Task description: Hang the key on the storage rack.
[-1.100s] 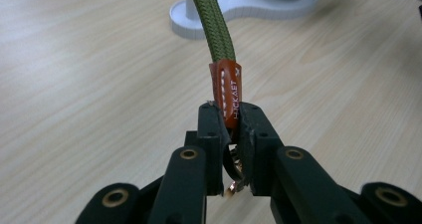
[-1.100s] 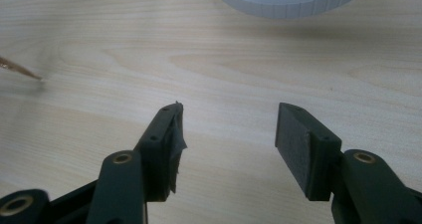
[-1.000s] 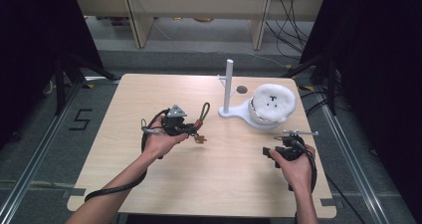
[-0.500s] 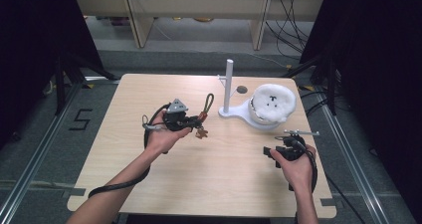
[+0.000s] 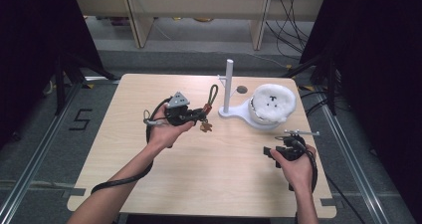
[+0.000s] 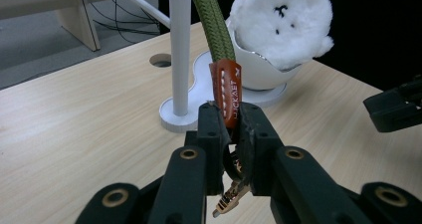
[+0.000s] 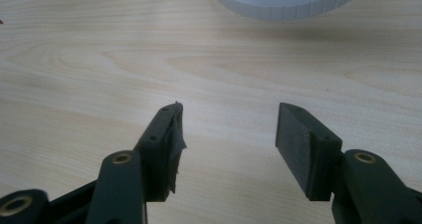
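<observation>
Left gripper [image 5: 195,115]: you hold it above the table, its jaws pinched tight on the orange tab of the keychain strap, nothing else between them
Keychain strap [image 6: 211,22]: the olive braided cord rises straight up out of your left jaws and loops back over them; in the high view the loop [image 5: 212,95] stands just beyond the jaw tips, leaning toward the stand's post
Orange tab [image 6: 225,92]: clamped at its lower end between your left pads, stitched face toward the camera, upright
Metal clasp [image 6: 230,196]: hangs under your left jaws, below the tab; in the high view a small brown charm [image 5: 206,127] dangles there too, clear of the wood
White stand [image 5: 234,113]: just past your left jaw tips and a little to their right, flat base on the table, thin post [image 6: 179,45] upright; strap and post are near but you cannot tell any contact
White plush [image 5: 272,102]: sits in the dish end of the stand, beyond your left gripper and ahead of your right one, small dark face marks upward
Right gripper [image 7: 228,134]: jaws spread wide with bare wood between them, low over the table [image 7: 99,59]; in the high view it [image 5: 292,143] rests in your hand near the table's right edge, well apart from the strap
Stand rim from the right gripper: the white base edge [image 7: 288,2] lies ahead of your open right jaws, not touching them
</observation>
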Motion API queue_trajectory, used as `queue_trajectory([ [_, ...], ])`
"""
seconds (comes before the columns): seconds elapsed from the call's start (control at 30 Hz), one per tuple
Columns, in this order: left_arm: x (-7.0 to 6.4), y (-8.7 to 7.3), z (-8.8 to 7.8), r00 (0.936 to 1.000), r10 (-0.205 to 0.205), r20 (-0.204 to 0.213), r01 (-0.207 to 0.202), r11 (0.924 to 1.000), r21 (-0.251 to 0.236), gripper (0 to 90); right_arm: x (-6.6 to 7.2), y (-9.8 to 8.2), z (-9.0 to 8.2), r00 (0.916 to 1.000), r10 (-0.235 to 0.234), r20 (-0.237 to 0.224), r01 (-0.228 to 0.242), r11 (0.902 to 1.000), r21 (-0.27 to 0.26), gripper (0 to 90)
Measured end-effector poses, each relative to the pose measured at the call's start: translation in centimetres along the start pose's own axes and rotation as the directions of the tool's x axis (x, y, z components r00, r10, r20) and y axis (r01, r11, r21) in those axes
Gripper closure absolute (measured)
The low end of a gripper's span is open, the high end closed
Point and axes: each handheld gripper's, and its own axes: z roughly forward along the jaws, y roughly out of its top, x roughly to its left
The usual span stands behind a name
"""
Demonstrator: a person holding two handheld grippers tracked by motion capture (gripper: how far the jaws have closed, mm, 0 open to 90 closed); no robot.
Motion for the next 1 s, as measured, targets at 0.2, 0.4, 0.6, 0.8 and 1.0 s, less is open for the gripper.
queue_trajectory([
  [0.2, 0.3, 0.8, 0.3, 0.9998, -0.016, 0.008, 0.016, 0.9997, -0.018, 80.2, -0.1, 0.0, 0.0, 1.0000, -0.006, -0.006, 0.006, 1.0000, 0.000, 45.1],
  [0.4, 0.4, 1.6, 0.7, 0.9997, -0.020, 0.010, 0.020, 0.9993, -0.032, 80.2, -0.3, 0.0, -0.1, 0.9997, -0.007, 0.023, 0.007, 1.0000, 0.004, 45.1],
  [0.6, 0.5, 2.1, 1.3, 0.9993, -0.032, 0.020, 0.033, 0.9986, -0.042, 80.2, 0.1, 0.1, -0.1, 0.9992, 0.034, 0.021, -0.034, 0.9994, 0.008, 45.1],
  [0.8, 1.1, 2.5, 1.8, 0.9976, -0.063, 0.027, 0.064, 0.9966, -0.052, 80.2, -0.3, 0.0, -0.2, 0.9999, 0.002, 0.015, -0.002, 1.0000, -0.004, 45.1],
  [1.0, 1.4, 2.5, 2.5, 0.9945, -0.097, 0.039, 0.099, 0.9941, -0.044, 80.2, -0.1, -0.1, -0.1, 0.9999, 0.012, 0.001, -0.012, 0.9999, -0.012, 45.1],
])
